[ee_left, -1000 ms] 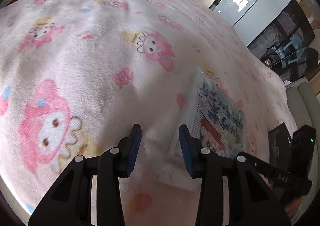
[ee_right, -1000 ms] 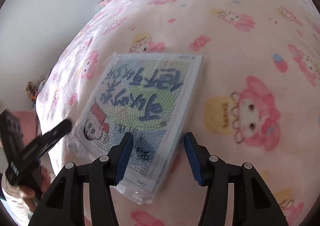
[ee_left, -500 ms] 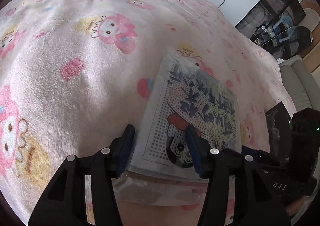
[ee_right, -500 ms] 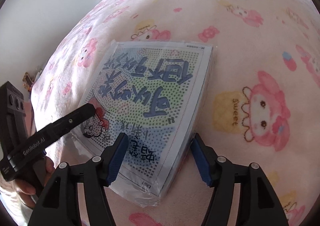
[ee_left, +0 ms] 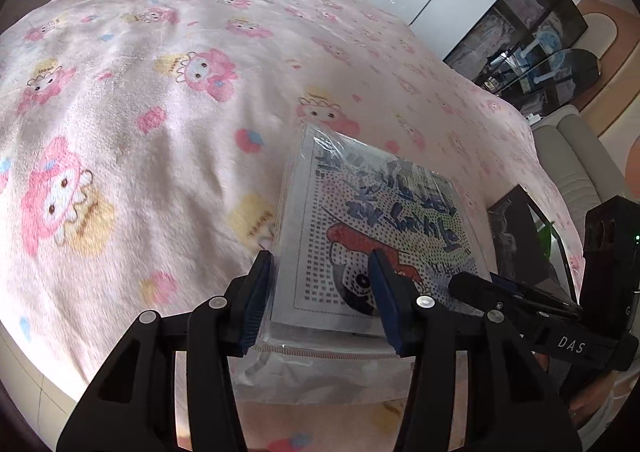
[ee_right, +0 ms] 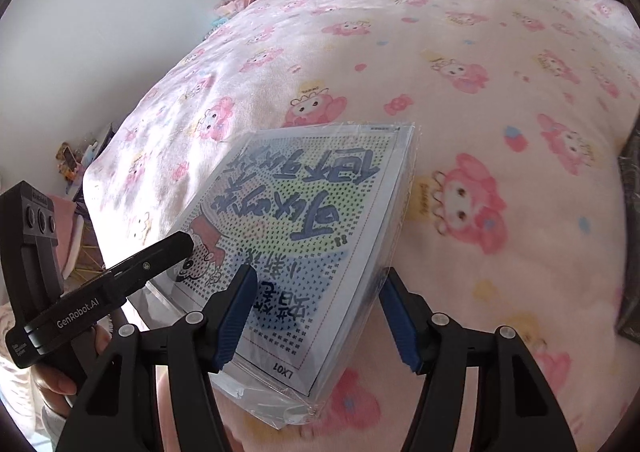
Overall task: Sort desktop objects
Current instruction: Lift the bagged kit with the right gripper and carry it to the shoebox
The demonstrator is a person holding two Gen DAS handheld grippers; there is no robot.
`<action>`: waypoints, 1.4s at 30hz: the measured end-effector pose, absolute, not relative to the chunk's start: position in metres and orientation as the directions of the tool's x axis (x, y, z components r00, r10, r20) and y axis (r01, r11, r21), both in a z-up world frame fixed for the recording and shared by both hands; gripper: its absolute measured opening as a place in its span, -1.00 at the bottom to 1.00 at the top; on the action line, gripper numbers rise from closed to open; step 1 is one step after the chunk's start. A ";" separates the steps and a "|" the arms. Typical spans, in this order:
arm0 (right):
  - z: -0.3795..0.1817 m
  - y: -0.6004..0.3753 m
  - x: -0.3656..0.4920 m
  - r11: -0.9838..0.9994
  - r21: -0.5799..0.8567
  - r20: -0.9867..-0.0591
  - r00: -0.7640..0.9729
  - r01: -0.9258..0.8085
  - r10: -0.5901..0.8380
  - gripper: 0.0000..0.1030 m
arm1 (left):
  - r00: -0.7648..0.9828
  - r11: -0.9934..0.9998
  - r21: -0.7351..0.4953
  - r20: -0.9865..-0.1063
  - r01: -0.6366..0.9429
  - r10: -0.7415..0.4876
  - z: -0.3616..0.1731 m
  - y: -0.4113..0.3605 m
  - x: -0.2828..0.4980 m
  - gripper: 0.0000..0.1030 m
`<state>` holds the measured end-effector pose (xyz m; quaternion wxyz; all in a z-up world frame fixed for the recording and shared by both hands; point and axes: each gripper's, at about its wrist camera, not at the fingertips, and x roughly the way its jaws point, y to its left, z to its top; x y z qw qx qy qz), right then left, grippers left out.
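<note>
A flat plastic-wrapped craft kit (ee_left: pixel 372 228) with a dotted cartoon picture and blue lettering is tilted up off the pink cartoon-print blanket (ee_left: pixel 160 100); it also shows in the right wrist view (ee_right: pixel 304 220). My left gripper (ee_left: pixel 320 296) is open, its jaws straddling the kit's near left corner. My right gripper (ee_right: pixel 316 316) is open, its jaws straddling the kit's near right edge. Each gripper shows in the other's view, the right gripper (ee_left: pixel 520 300) on the kit's right and the left gripper (ee_right: pixel 120 276) on its left.
A dark flat object (ee_left: pixel 520 236) lies on the blanket just right of the kit. The blanket's near edge (ee_left: pixel 48 364) drops off below my left gripper. A pale sofa (ee_left: pixel 576 164) and dark cabinets (ee_left: pixel 532 40) stand beyond the far right.
The kit's near edge has come up off the blanket and it now stands steeper. Both grippers have closed in around its near corners, jaws still apart.
</note>
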<state>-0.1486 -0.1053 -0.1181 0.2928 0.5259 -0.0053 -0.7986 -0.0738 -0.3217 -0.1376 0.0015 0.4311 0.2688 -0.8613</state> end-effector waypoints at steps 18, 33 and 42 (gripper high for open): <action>-0.052 0.025 -0.082 -0.899 0.274 -0.800 -0.439 0.341 -0.410 0.15 | -0.653 -0.880 -0.473 -0.681 0.047 0.331 -0.070 -0.194 -0.035 -0.03; -0.019 0.128 -0.046 -0.939 0.268 -0.749 -0.566 0.217 -0.345 0.15 | -0.640 -0.872 -0.478 -0.639 -0.105 0.427 -0.032 -0.086 -0.031 -0.03; -0.009 0.199 -0.030 -0.954 0.275 -0.733 -0.616 0.119 -0.288 0.15 | -0.596 -0.855 -0.470 -0.630 -0.219 0.499 -0.019 -0.008 -0.039 -0.03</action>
